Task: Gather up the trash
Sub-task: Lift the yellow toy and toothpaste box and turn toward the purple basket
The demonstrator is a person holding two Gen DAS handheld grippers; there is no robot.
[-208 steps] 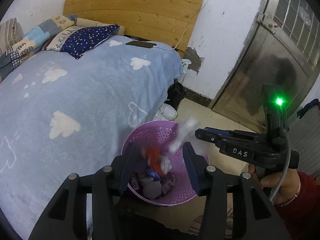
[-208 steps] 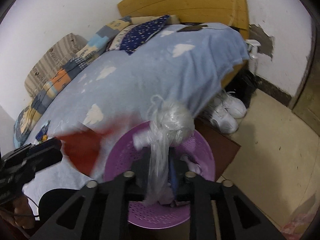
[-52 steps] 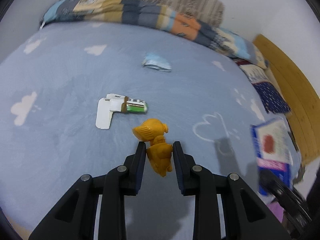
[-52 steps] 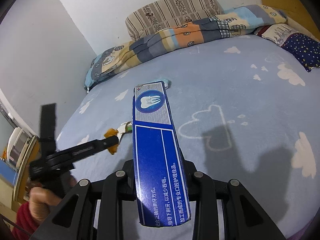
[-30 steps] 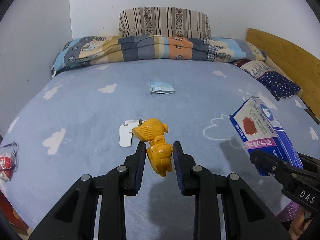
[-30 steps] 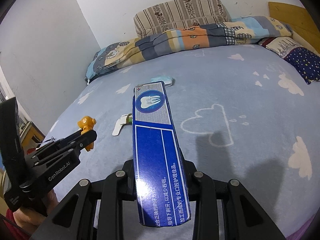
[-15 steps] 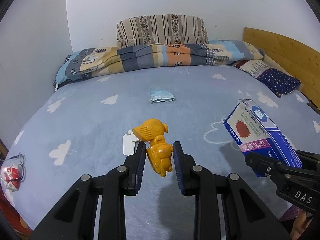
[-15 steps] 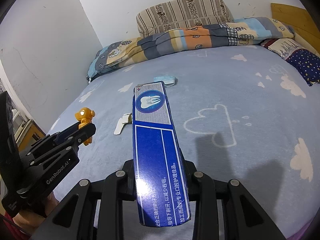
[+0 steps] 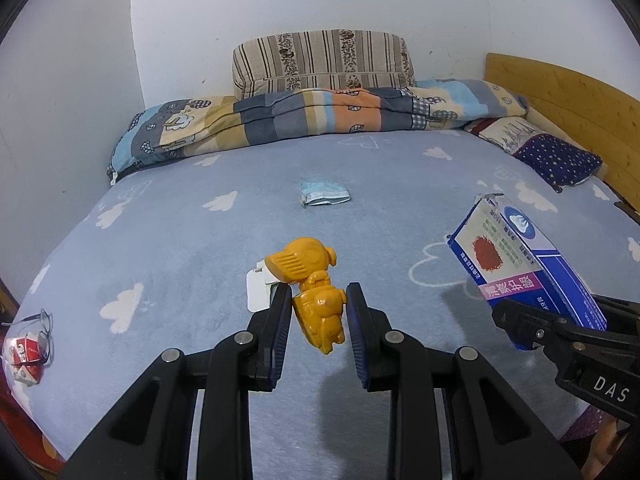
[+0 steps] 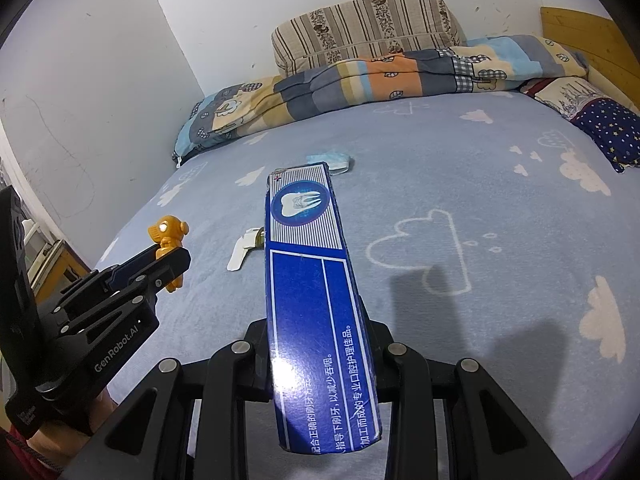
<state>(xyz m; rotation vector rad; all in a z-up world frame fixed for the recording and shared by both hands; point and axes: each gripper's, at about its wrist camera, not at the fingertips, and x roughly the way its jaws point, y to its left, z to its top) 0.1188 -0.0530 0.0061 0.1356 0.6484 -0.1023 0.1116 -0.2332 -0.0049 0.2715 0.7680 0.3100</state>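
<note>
My left gripper (image 9: 318,304) is shut on a small orange toy figure (image 9: 316,292), held above the blue cloud-print bedspread (image 9: 180,248). That toy (image 10: 167,240) and the left gripper (image 10: 168,260) also show at the left of the right wrist view. My right gripper (image 10: 316,332) is shut on a long blue toothpaste box (image 10: 312,288) with a tooth logo; the box (image 9: 524,272) appears at the right of the left wrist view. A white and green wrapper (image 10: 246,248) lies on the bed, partly hidden behind the toy (image 9: 256,292). A folded blue face mask (image 9: 324,194) lies farther back.
A striped pillow (image 9: 320,60) and a folded patchwork quilt (image 9: 312,116) lie along the back wall. A starry navy pillow (image 9: 556,160) sits by the wooden headboard (image 9: 568,96) at right. Glasses and a red-white pack (image 9: 26,354) lie at the bed's left edge.
The left gripper has tilted up slightly with the toy, so more of the back wall shows. The right gripper and its box have stayed still.
</note>
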